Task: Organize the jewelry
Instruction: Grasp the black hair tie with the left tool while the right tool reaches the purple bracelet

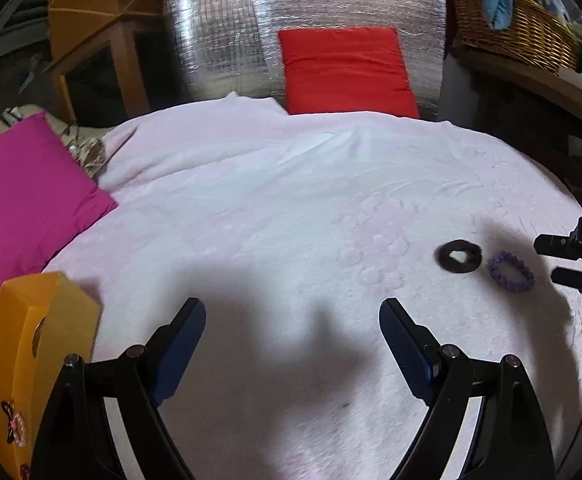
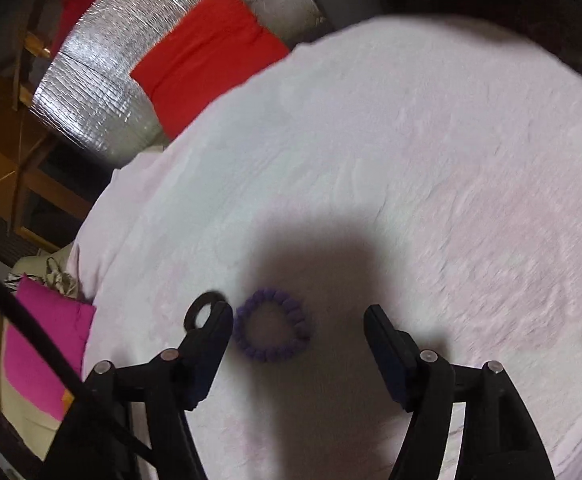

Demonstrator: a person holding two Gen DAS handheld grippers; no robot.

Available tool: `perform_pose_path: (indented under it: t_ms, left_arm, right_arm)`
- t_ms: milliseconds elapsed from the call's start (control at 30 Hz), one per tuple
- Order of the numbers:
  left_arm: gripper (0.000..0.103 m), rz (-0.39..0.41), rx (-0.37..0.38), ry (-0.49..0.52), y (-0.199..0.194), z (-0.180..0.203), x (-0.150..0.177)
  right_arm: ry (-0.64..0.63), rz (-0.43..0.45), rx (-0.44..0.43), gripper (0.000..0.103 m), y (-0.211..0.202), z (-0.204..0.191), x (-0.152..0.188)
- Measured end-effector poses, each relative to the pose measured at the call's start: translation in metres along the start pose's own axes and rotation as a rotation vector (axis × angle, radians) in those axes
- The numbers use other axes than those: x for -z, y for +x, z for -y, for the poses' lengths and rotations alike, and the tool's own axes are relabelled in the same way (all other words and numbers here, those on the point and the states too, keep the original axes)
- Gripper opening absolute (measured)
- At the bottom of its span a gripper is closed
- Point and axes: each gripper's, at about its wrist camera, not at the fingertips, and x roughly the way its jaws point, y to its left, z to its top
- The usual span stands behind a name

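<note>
The right gripper (image 2: 297, 324) has its jaws parted and holds nothing. It hangs over the purple bead bracelet (image 2: 273, 325), which lies flat on the pale pink blanket (image 2: 431, 168) between the two fingers, closer to the left one and not pressed by either. This looks like a line-up for a pick: the fingers stand on either side of the ring so that closing would pinch it across. The dark ring-shaped piece (image 2: 202, 312) lies just beside the bracelet, on its left, partly hidden behind the left finger (image 2: 213, 344). That finger may catch it when the jaws close.

The left gripper (image 1: 293, 340) is spread wide and empty over bare blanket, well apart from the bracelet. In its view the bracelet (image 1: 511, 272) and the dark ring (image 1: 458, 256) lie close together but not touching, with the right gripper's tips just beside them at the right edge.

Far to the left of the bracelet stands an orange box (image 1: 31, 360), near the left gripper. A small pink piece (image 1: 18, 430) and a dark one show against its side; whether they are inside it I cannot tell. I judge it to be where the jewelry should go, so the left gripper probably waits there to help. A magenta cushion (image 1: 27, 208) and a red cushion (image 1: 347, 68) lie beyond.
</note>
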Motion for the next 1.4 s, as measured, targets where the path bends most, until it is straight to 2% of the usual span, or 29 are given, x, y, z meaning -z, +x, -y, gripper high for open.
perform_pose_path:
  t_ms: [67, 133, 233, 333, 467, 500, 633, 700, 800, 867, 900, 967, 1000, 1267, 1400]
  left_arm:
    - [0.089, 0.017, 0.015, 0.012, 0.004, 0.009, -0.004]
    - [0.089, 0.015, 0.04, 0.009, 0.009, 0.016, -0.007]
    - [0.089, 0.003, 0.088, 0.0, 0.019, 0.032, -0.011]
    - [0.089, -0.01, 0.169, -0.028, 0.028, 0.045, -0.017]
    - [0.088, -0.024, 0.241, -0.066, 0.042, 0.057, -0.023]
    - [0.086, -0.029, 0.258, -0.069, 0.048, 0.061, -0.025]
    - [0.061, -0.108, 0.306, -0.099, 0.074, 0.07, -0.026]
    - [0.058, -0.134, 0.341, -0.136, 0.083, 0.07, -0.024]
    - [0.058, -0.116, 0.343, -0.139, 0.085, 0.076, -0.026]
    - [0.049, -0.122, 0.359, -0.137, 0.085, 0.081, -0.026]
    - [0.045, -0.129, 0.333, -0.113, 0.086, 0.085, -0.024]
    - [0.03, -0.117, 0.318, -0.084, 0.083, 0.087, -0.023]
    - [0.011, -0.128, 0.334, -0.078, 0.083, 0.087, -0.023]
    - [0.008, -0.191, 0.339, 0.024, 0.063, 0.077, -0.015]
    - [0.008, -0.23, 0.349, 0.066, 0.047, 0.064, -0.001]
  right_arm:
    - [0.008, -0.026, -0.033, 0.047, 0.001, 0.001, -0.002]
    - [0.022, -0.03, -0.05, 0.047, -0.001, 0.004, -0.001]
    - [0.0, -0.032, -0.031, 0.047, -0.001, 0.001, -0.001]
    - [0.007, -0.036, -0.036, 0.047, 0.0, 0.002, 0.0]
    - [0.019, -0.058, -0.041, 0.047, -0.002, 0.014, 0.001]
    - [0.017, -0.063, -0.04, 0.047, -0.001, 0.015, 0.001]
    - [0.011, -0.074, -0.041, 0.047, 0.001, 0.018, 0.003]
    - [0.013, -0.074, -0.046, 0.047, 0.002, 0.017, 0.002]
    - [0.007, -0.069, -0.048, 0.047, 0.003, 0.018, 0.001]
    - [0.002, -0.061, -0.053, 0.047, 0.003, 0.018, 0.001]
    - [-0.003, -0.058, -0.056, 0.047, 0.003, 0.015, 0.0]
    - [-0.019, -0.052, -0.061, 0.045, 0.004, 0.012, 0.001]
    - [-0.024, -0.047, -0.058, 0.041, 0.004, 0.01, 0.001]
    - [-0.034, -0.034, -0.046, 0.04, 0.009, -0.001, 0.002]
    - [-0.053, -0.016, -0.021, 0.04, 0.013, -0.007, 0.002]
